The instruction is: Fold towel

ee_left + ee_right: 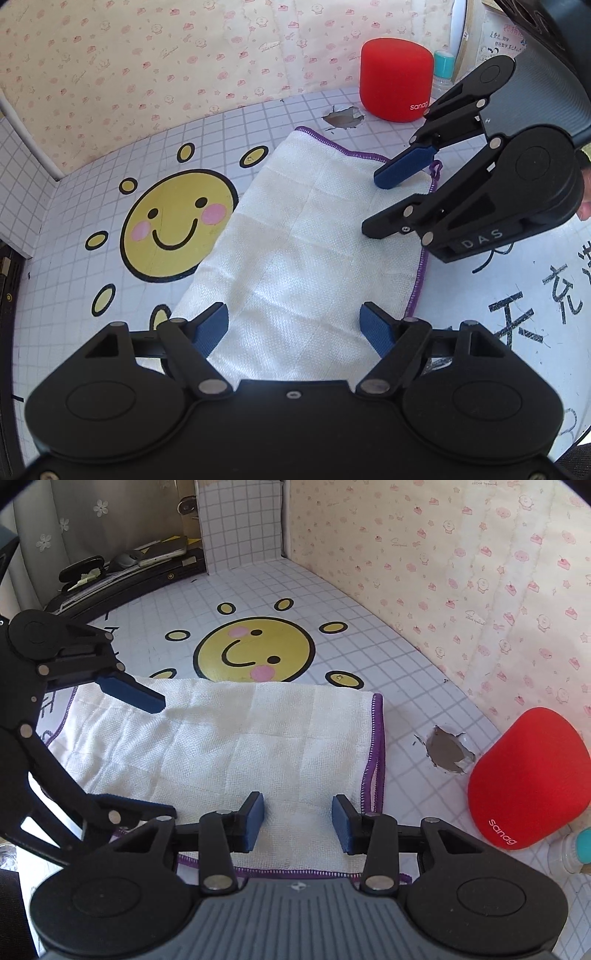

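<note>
While the towel (303, 240) lies flat on the bench (92, 177), already doubled to a long white rectangle with a purple hem, both tongs stand over it at opposite ends. It partly covers the yellow sun face (177, 225) printed on the bench cover, and its long axis runs from the left tongs (295, 325) to the right tongs (298, 821).

The left tongs have their blue pads wide apart over one short end of the cloth, with nothing between them. The right tongs are only about half apart, at the other short end where the purple hem turns the corner; cloth shows in the gap, but the pads do not seem to press it, so I judge that nothing is held yet. Whether the tips already touch the fabric I cannot tell.

I judge that the next move is a fold across the long axis, one short end carried over to the other. Each hand is near its own end, so either could lift it. The red speaker (528, 779) and the torn hole (448, 753) in the cover lie beside the right end, apart from the towel.
</note>
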A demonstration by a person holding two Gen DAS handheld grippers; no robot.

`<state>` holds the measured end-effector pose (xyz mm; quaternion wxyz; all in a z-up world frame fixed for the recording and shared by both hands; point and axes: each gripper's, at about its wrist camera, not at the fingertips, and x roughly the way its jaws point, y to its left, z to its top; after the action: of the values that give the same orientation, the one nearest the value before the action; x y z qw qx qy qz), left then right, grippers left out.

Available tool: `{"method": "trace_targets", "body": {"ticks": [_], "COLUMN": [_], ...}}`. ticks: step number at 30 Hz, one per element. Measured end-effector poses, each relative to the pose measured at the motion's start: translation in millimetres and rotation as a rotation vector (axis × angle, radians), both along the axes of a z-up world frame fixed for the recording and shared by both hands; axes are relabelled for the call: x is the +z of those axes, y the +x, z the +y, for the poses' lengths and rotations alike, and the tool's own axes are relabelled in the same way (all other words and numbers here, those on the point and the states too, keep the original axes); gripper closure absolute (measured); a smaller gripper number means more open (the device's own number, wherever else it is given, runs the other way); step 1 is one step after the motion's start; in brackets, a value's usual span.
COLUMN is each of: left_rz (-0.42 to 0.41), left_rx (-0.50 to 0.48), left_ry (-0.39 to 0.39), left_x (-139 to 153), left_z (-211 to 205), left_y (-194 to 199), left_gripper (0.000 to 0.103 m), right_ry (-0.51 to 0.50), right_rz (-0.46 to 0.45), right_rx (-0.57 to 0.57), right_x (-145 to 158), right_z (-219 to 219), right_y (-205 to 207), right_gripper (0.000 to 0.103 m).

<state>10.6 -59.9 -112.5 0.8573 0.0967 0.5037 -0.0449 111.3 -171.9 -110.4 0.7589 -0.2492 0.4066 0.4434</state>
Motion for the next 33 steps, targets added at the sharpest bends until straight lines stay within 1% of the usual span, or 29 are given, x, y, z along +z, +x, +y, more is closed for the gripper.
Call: {"method": "trace_targets", "body": {"ticks": [4, 9, 12, 15, 19, 22, 27, 31, 33], "left_rz": [0.003, -0.013, -0.026, -0.007, 0.006, 0.007, 0.010, 0.005, 0.006], "left_rx": [0.012, 0.032, 0.057, 0.097, 0.147, 0.185, 0.184, 0.126, 0.112], "left_ry": [-0.002, 0.010, 0.022, 0.019, -0.058, -0.063, -0.082, -0.054, -0.044], "left_x": [0.7, 3.3, 7.1, 2.7, -0.9, -0.7, -3.2, -2.9, -1.7], "left_z": [8.1, 15.2, 22.5, 33.6, 55.5, 66.2, 75.9, 73.5, 73.0], "left_y": [-5.5, -8.3, -12.3, -13.4, -14.2, -10.2, -2.3, 6.7, 9.2], "left_gripper": [0.023, 0.023, 0.024, 0.023, 0.022, 0.022, 0.022, 0.022, 0.022], "right_ry": [-0.004, -0.013, -0.022, -0.027, -0.034, -0.035, -0.036, -0.035, -0.040], "right_rz": [0.000, 0.003, 0.005, 0.007, 0.010, 0.012, 0.014, 0.010, 0.013], "right_rx": [-0.031, -0.081, -0.107, -0.133, -0.146, -0.149, -0.163, -0.178, -0.186], "right_x": [0.3, 0.7, 1.3, 1.5, 2.3, 2.4, 2.4, 2.3, 2.8], "right_z": [-9.8, -23.4, -29.4, -36.9, -40.3, -40.4, -41.4, -43.8, -44.8], "right_y": [-3.0, -7.2, -10.7, -14.9, -17.2, -16.8, -17.6, -19.8, -19.6], "right_gripper": [0.064, 0.064, 0.064, 0.064, 0.064, 0.064, 0.064, 0.064, 0.064]}}
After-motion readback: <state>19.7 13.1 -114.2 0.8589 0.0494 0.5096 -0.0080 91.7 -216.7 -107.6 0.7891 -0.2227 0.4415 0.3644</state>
